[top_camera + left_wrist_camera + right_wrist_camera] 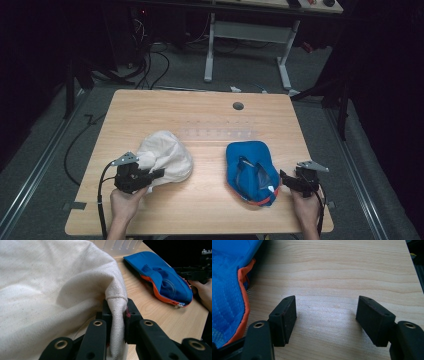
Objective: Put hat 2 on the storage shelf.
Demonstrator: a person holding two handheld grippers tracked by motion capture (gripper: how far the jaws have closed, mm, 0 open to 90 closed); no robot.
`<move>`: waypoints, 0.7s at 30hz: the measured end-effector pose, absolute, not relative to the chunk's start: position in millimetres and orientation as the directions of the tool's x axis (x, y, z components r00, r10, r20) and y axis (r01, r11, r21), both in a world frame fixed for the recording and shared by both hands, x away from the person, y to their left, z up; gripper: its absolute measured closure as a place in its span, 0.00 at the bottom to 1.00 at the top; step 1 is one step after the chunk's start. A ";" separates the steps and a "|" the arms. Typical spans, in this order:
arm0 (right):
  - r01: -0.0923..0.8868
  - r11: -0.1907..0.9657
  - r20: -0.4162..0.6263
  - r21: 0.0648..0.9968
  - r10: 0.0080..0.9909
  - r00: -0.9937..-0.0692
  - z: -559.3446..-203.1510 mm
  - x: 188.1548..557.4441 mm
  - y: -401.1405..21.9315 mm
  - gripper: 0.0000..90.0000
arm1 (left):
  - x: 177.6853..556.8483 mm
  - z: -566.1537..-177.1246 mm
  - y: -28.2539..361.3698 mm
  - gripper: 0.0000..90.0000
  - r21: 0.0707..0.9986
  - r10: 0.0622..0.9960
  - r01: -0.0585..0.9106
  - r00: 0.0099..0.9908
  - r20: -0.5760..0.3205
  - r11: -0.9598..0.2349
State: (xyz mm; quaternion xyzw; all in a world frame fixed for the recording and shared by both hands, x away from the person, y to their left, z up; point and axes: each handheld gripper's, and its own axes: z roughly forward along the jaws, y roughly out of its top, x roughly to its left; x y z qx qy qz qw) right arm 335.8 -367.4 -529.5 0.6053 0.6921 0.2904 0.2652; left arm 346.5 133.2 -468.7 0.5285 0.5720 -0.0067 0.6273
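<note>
Right now my left tongs (117,315) are pinched tight on a fold of the cream cloth hat's (165,155) edge — it sits on the left half of the desk (200,205). My right tongs (327,320) gape over bare wood, just beside the blue cap (251,172) with its orange trim.

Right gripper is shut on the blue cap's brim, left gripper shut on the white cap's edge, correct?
Not quite. The right gripper is open, with bare table between its jaws and the blue cap beside it, per the right gripper view. The left gripper is indeed shut on the white cap.
</note>
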 end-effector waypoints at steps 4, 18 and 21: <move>0.684 0.099 -0.016 0.723 0.992 -0.127 -529.5 335.7 -367.5 0.37 | 344.8 -460.7 130.9 0.92 0.679 0.611 0.607 0.368 -0.701 0.413; 0.684 0.100 -0.016 0.723 0.992 -0.128 -529.5 335.7 -367.4 0.36 | 334.5 -421.7 132.0 0.92 0.797 0.673 0.507 0.466 -0.575 0.329; 0.684 0.100 -0.016 0.723 0.992 -0.128 -529.5 335.8 -367.4 0.36 | 339.2 -413.6 133.1 0.92 0.811 0.683 0.489 0.474 -0.557 0.322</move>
